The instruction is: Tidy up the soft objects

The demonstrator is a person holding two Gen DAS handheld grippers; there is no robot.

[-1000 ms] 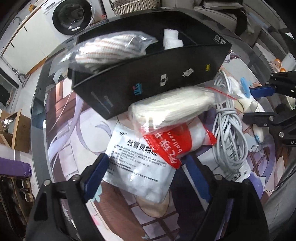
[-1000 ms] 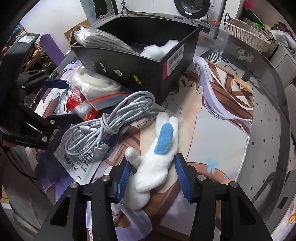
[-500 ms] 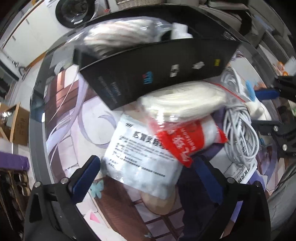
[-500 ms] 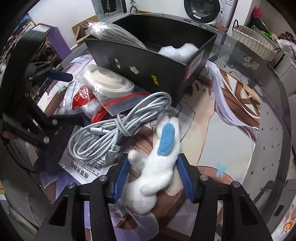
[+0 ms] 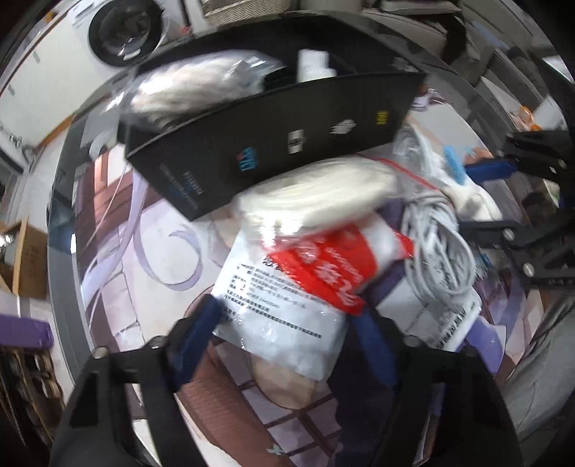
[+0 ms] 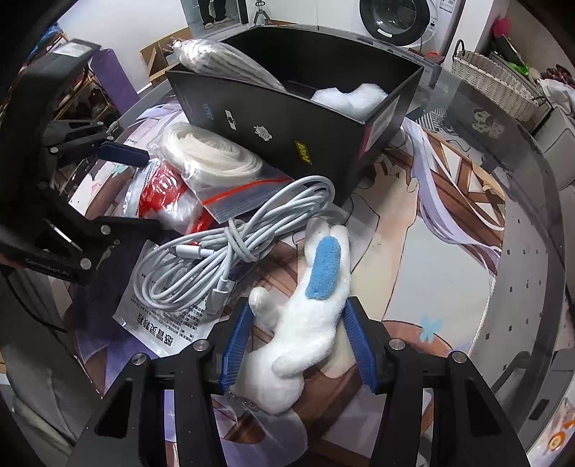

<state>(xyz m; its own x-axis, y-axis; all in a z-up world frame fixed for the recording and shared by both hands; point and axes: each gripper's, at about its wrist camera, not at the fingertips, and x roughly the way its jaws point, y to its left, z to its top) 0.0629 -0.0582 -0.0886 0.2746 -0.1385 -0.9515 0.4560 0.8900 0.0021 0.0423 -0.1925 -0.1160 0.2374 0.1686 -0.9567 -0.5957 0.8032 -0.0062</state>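
A white plush rabbit with a blue ear (image 6: 305, 323) lies on the printed mat between the open jaws of my right gripper (image 6: 298, 330); the blue pads flank it without squeezing. My left gripper (image 5: 287, 323) is open over a white printed pouch (image 5: 280, 319), with a red-and-white bag (image 5: 334, 266) and a clear bag of white strips (image 5: 316, 201) just beyond. A black box (image 6: 287, 118) holds a bagged white bundle (image 6: 215, 61) and white fluff (image 6: 348, 100).
A coiled white cable (image 6: 233, 244) lies between the bags and the plush. The glass table's curved rim (image 6: 532, 287) runs along the right. A wicker basket (image 6: 492, 82) and a washing machine (image 6: 395, 18) stand behind the table.
My right gripper has moved forward so the plush rabbit sits deeper between its pads. My left gripper has shifted closer over the white pouch; its view is motion-blurred.
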